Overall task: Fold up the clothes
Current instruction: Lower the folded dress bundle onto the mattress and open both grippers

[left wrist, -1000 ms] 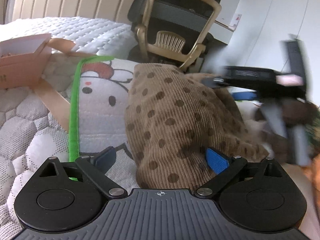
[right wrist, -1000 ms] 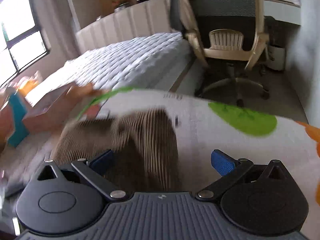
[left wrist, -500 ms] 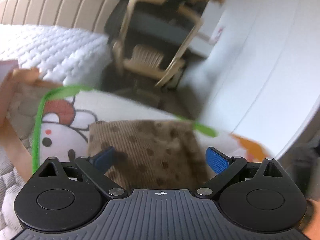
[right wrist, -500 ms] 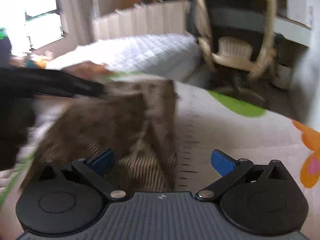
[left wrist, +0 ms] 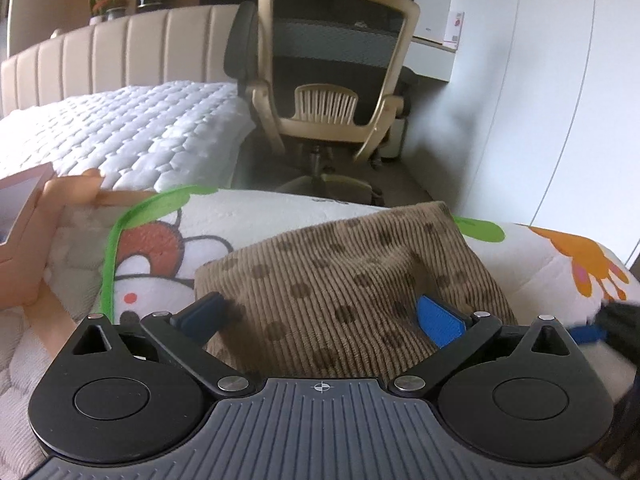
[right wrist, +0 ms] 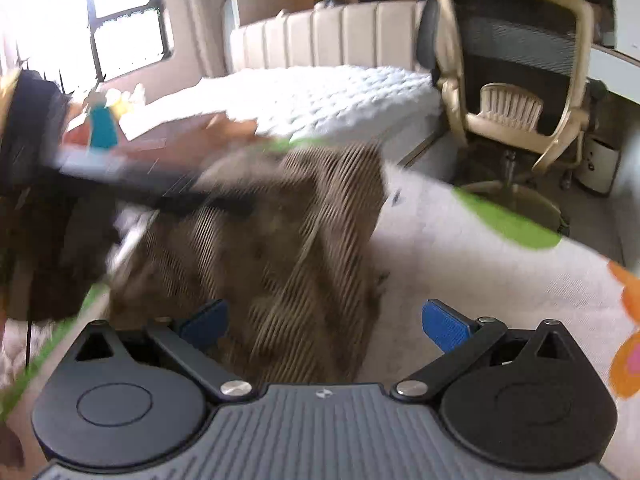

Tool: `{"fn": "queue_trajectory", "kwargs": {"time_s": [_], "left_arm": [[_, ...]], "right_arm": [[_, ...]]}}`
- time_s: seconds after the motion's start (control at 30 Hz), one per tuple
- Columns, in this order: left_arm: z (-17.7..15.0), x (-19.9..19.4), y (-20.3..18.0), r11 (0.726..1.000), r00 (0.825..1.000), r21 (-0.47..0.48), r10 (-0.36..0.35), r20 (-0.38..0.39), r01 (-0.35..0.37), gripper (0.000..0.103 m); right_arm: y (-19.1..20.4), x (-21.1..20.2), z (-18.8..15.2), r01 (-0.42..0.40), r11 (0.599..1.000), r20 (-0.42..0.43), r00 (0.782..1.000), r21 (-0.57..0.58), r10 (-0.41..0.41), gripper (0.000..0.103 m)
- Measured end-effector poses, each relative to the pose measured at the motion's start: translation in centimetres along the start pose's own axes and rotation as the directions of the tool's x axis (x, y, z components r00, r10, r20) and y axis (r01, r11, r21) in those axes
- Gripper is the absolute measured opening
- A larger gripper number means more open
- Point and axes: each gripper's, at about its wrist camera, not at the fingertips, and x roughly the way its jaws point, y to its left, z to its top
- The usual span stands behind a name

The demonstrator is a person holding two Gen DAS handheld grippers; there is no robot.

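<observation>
Now both tools [left wrist: 326, 316] [right wrist: 326, 322] gape over brown corduroy garment [left wrist: 352, 284]; mat [right wrist: 460, 272] rightward lies bare.

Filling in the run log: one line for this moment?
fold clothes | brown dotted garment on cartoon mat | left gripper open | right gripper open

Brown garment [left wrist: 352, 280] now folded flatter on blanket [left wrist: 256, 216]; L gripper [left wrist: 320, 316] pulled back, R gripper [right wrist: 324, 320] closer.

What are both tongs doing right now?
Left tongs: open, over the brown dotted garment, gripping nothing.
Right tongs: open, gripping nothing.
</observation>
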Motion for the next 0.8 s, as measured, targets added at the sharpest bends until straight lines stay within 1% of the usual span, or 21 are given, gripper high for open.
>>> {"fn": "queue_trajectory", "kwargs": {"time_s": [0.03, 0.1, 0.17, 0.23, 0.27, 0.33, 0.4, 0.43, 0.47, 0.5, 0.53, 0.6, 0.63, 0.7, 0.73, 0.8], "left_arm": [[-0.3, -0.5, 0.4, 1.000, 1.000, -0.010, -0.007, 0.002, 0.007, 0.103], [-1.3, -1.9, 1.2, 0.999, 0.999, -0.038, -0.038, 0.000, 0.038, 0.103], [-2.9, -3.4, 2.0, 0.998, 0.998, -0.029, -0.060, -0.001, 0.060, 0.103], [-4.6, -4.2, 2.2, 0.998, 0.998, 0.008, -0.060, -0.018, 0.060, 0.103], [-5.4, -4.1, 2.1, 0.998, 0.998, 0.029, -0.054, -0.037, 0.055, 0.103], [-6.6, -3.9, 2.1, 0.998, 0.997, 0.055, -0.037, -0.066, 0.040, 0.103], [-7.2, -3.7, 2.5, 0.999, 0.997, 0.031, -0.019, -0.073, 0.021, 0.103], [-7.3, -3.8, 2.9, 1.000, 0.997, -0.003, -0.017, -0.072, 0.017, 0.103], [-7.3, -4.0, 3.2, 0.999, 0.997, -0.031, -0.011, -0.070, 0.009, 0.103], [-7.3, -4.5, 3.2, 0.999, 0.998, -0.044, 0.005, -0.067, -0.008, 0.103], [-7.3, -5.1, 3.1, 0.998, 0.998, -0.050, 0.026, -0.063, -0.029, 0.103], [-7.6, -6.8, 2.0, 0.997, 0.996, -0.006, 0.081, -0.042, -0.081, 0.103], [-7.9, -7.6, 1.4, 0.997, 0.996, 0.012, 0.082, -0.033, -0.082, 0.103], [-8.6, -9.1, -0.4, 0.998, 0.998, 0.021, 0.059, -0.037, -0.058, 0.103], [-9.2, -9.4, -1.6, 0.998, 0.997, 0.019, 0.058, -0.057, -0.057, 0.103], [-10.2, -10.0, -3.9, 0.998, 0.993, 0.015, 0.058, -0.099, -0.056, 0.103]], "right_arm": [[-0.5, -0.1, 0.8, 0.006, 1.000, 0.018, 1.000, 0.018, -0.006, 0.103], [-1.0, 0.7, 2.6, 0.044, 0.998, 0.057, 0.997, 0.041, -0.046, 0.103], [-1.1, 2.4, 4.3, 0.070, 0.995, 0.084, 0.994, 0.064, -0.076, 0.103], [-0.8, 5.1, 5.8, 0.060, 0.995, 0.071, 0.995, 0.084, -0.066, 0.103], [-0.6, 6.9, 6.0, 0.076, 0.994, 0.045, 0.996, 0.078, -0.079, 0.103], [-0.6, 9.7, 5.8, 0.148, 0.988, -0.013, 0.989, 0.048, -0.148, 0.103], [-1.5, 10.2, 5.0, 0.160, 0.981, -0.027, 0.987, 0.110, -0.158, 0.103], [-1.9, 10.0, 4.6, 0.168, 0.974, -0.032, 0.986, 0.151, -0.165, 0.103], [-2.4, 8.8, 4.3, 0.186, 0.961, -0.030, 0.983, 0.203, -0.184, 0.103], [-2.5, 7.3, 3.8, 0.210, 0.953, -0.019, 0.977, 0.217, -0.210, 0.103], [-2.3, 5.6, 3.4, 0.220, 0.954, 0.002, 0.974, 0.204, -0.225, 0.103], [-1.5, 2.0, 2.0, 0.219, 0.964, 0.028, 0.974, 0.147, -0.226, 0.103], [-1.2, 0.4, 1.1, 0.218, 0.969, 0.028, 0.974, 0.115, -0.223, 0.103], [-0.3, -2.5, -1.0, 0.220, 0.974, 0.020, 0.975, 0.048, -0.221, 0.103], [0.1, -3.8, -2.1, 0.220, 0.975, 0.009, 0.975, 0.013, -0.220, 0.103], [0.5, -6.0, -4.4, 0.218, 0.976, -0.037, 0.975, -0.030, -0.219, 0.103]]}}
